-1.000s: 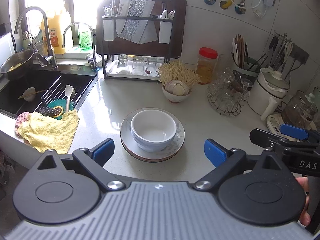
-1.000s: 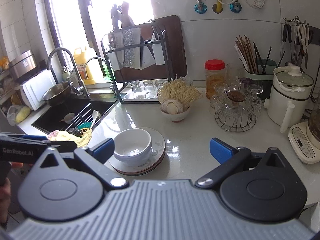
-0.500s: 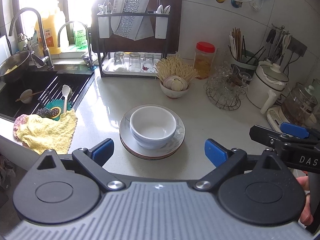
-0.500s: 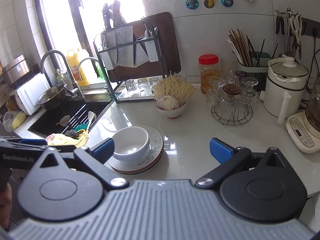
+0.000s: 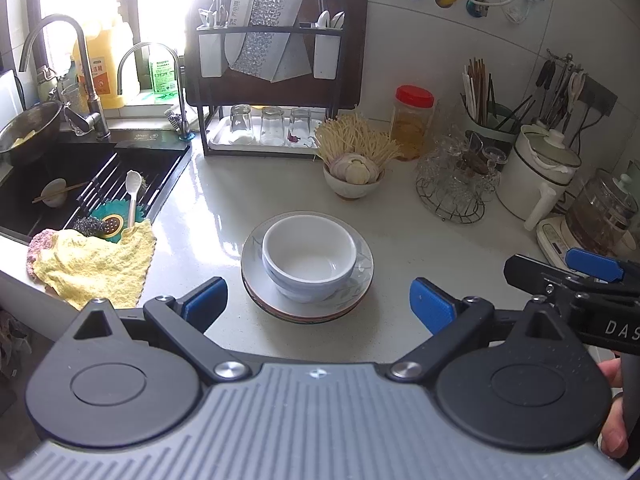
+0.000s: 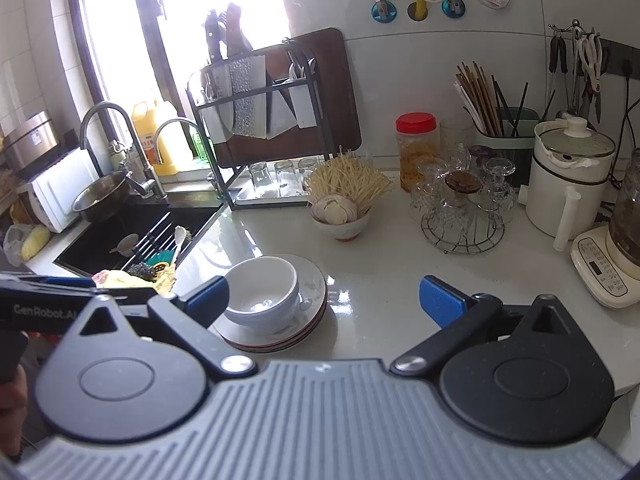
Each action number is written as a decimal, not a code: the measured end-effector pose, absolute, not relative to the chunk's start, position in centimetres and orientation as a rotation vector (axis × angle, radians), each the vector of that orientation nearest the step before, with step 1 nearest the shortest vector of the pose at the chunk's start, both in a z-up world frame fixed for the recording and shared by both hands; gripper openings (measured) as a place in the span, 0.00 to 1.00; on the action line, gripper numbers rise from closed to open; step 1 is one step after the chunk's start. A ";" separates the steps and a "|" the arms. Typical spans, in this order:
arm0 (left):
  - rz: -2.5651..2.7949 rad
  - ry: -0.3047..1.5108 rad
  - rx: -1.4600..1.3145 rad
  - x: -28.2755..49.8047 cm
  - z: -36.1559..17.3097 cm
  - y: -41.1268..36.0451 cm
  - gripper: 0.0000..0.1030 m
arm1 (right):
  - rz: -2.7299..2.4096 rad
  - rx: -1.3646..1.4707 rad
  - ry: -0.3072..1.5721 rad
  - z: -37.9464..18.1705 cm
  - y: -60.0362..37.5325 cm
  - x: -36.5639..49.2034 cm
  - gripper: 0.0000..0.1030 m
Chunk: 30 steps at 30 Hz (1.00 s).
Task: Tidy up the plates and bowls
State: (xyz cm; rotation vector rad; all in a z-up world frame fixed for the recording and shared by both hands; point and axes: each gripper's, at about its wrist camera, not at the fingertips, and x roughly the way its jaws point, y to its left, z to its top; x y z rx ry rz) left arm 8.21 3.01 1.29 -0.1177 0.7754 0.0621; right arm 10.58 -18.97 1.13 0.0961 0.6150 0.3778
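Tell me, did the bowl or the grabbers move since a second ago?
Only the grabbers drifted a little: both cameras tilted slightly, so the counter sits a bit differently in view. The left gripper and right gripper are both open as before, holding nothing. The white bowl sits on the stack of plates, untouched.

White ceramic bowl (image 5: pixel 309 258): 1 | stacked round plates (image 5: pixel 360 272): at least 2, exact count unclear | upturned clear drinking glasses (image 5: pixel 272 125) on rack tray: 3 | curved steel taps (image 5: pixel 60 40): 2 | red-lidded plastic jar (image 5: pixel 412 122): 1
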 end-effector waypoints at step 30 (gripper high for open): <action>0.087 0.781 -0.112 7.3 1.3 2.6 0.97 | 0.372 0.118 0.628 0.8 -19.4 10.2 1.00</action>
